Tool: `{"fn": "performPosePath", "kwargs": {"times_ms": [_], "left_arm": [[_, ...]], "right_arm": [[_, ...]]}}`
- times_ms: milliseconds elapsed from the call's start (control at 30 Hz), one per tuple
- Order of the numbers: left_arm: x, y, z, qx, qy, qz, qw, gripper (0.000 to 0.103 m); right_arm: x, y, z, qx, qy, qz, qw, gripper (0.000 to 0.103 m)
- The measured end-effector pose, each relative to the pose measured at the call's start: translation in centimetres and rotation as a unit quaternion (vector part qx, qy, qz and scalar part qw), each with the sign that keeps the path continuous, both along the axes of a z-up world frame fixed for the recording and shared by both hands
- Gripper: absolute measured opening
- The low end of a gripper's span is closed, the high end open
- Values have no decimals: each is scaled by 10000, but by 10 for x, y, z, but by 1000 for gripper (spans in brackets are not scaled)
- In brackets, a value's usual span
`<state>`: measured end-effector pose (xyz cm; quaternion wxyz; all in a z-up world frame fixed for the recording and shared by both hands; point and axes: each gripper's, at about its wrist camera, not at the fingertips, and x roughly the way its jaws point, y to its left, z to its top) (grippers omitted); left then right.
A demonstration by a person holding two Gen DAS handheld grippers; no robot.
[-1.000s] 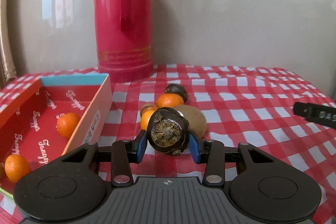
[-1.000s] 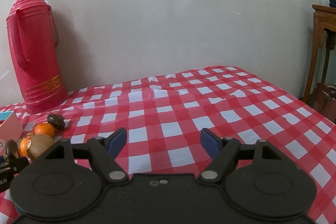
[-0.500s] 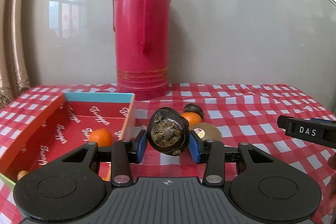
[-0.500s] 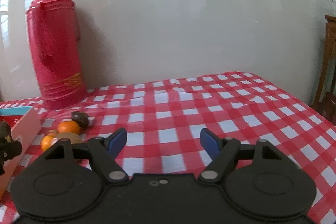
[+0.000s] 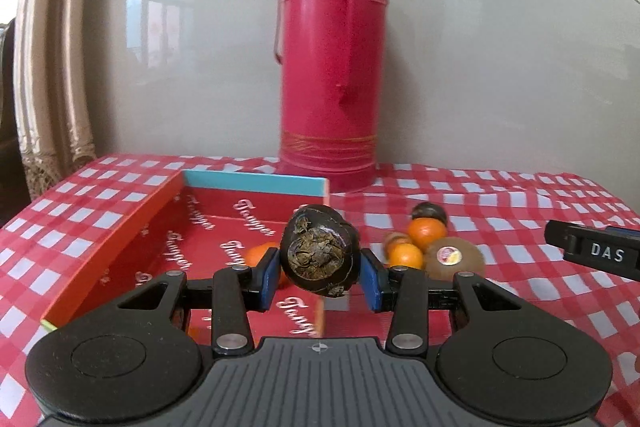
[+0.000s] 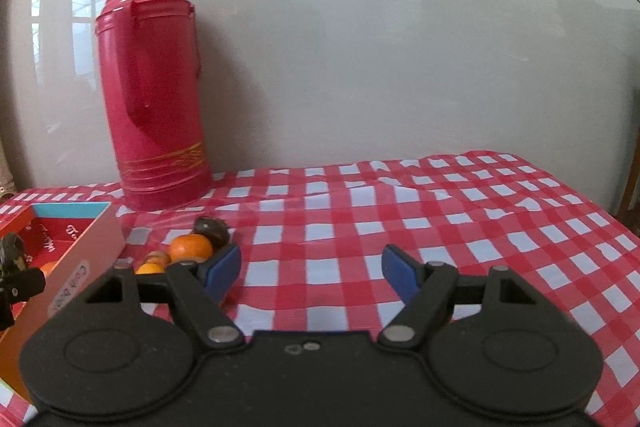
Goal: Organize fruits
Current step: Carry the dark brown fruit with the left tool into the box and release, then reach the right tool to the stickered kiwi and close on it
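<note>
A: Where is the dark fruit [image 5: 318, 255]?
B: Clamped between the left gripper's [image 5: 320, 277] pads, above the box's [image 5: 132, 227] right wall.
A: Progress?
B: One orange [image 5: 258, 254] shows inside the box. Right of it, two oranges [image 5: 426, 231], a kiwi [image 5: 454, 258] and another dark fruit [image 5: 429, 213] wait on the cloth [image 6: 440, 211]. The right gripper [image 6: 311, 269] gapes, empty.

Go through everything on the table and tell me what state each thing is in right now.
left gripper: shut on the dark fruit, held above the box.
right gripper: jaws open, nothing between them.
red box: open, one orange visible inside.
thermos: upright, capped.
kiwi: on the cloth with a sticker, beside loose oranges.
</note>
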<state>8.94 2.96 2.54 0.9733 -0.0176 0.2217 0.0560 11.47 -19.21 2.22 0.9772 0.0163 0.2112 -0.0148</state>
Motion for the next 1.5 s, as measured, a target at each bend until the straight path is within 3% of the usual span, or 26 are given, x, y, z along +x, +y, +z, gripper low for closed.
{"fn": "performPosePath", "kwargs": {"times_ms": [567,900,967,1400,1500], "left_arm": [[7,80,-17,-40,115,950,9954,42],[13,96,-23,-38,198,1133,9934,44],[12,95,-22,-8,159,1124,9935,62],[5,85,-17,112,-30,1055,9944,81],[2,83,-14,201,-113,1126,9934,99]], "right_arm": [[1,33,1,-97,-85,497,9987,71],[2,47,-4,-263,-36,726,9970,71],[2,48,-5,-287,-23,750,9968,71],[5,46,-10,-386,87,808,9959,73],[6,46,-11,-388,101,816,9959,77]]}}
